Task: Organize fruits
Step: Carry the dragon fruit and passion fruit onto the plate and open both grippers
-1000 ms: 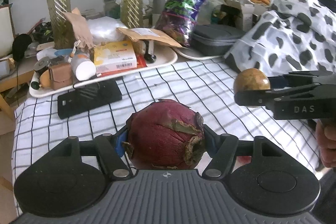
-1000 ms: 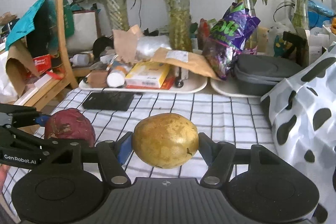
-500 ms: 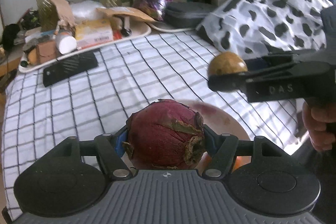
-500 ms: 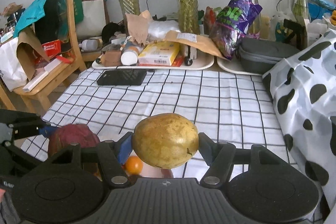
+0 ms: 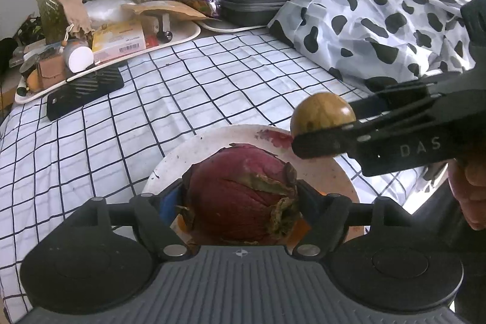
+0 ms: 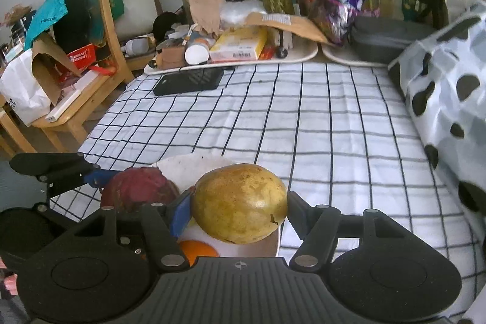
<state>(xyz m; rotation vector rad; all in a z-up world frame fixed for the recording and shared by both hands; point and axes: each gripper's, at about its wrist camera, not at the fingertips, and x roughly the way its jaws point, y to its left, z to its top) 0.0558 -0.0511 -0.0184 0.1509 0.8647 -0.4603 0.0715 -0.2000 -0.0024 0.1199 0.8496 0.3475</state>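
A dark red fruit [image 5: 243, 202] with dry scales lies between the fingers of my left gripper [image 5: 243, 193], low over a white plate [image 5: 170, 166]. The jaws are opening, and a sliver of space shows between the blue left pad [image 5: 168, 204] and the fruit. My right gripper [image 6: 240, 202] is shut on a yellow-brown fruit [image 6: 240, 202] and holds it above the plate's right side [image 6: 194, 166]. In the left wrist view that right gripper [image 5: 328, 126] comes in from the right with its fruit [image 5: 323, 113]. An orange [image 6: 197, 251] lies on the plate.
The plate sits near the front edge of a checked tablecloth [image 6: 303, 126]. A black phone [image 6: 188, 81] and a cluttered white tray [image 6: 237, 63] lie at the far end. A cow-print cloth [image 5: 379, 20] is heaped on the right. A wooden chair [image 6: 100, 50] stands left.
Both grippers have carried their fruits back over the plate, which has come into view beneath them. The left jaws have widened, and the red fruit sits lower between them.
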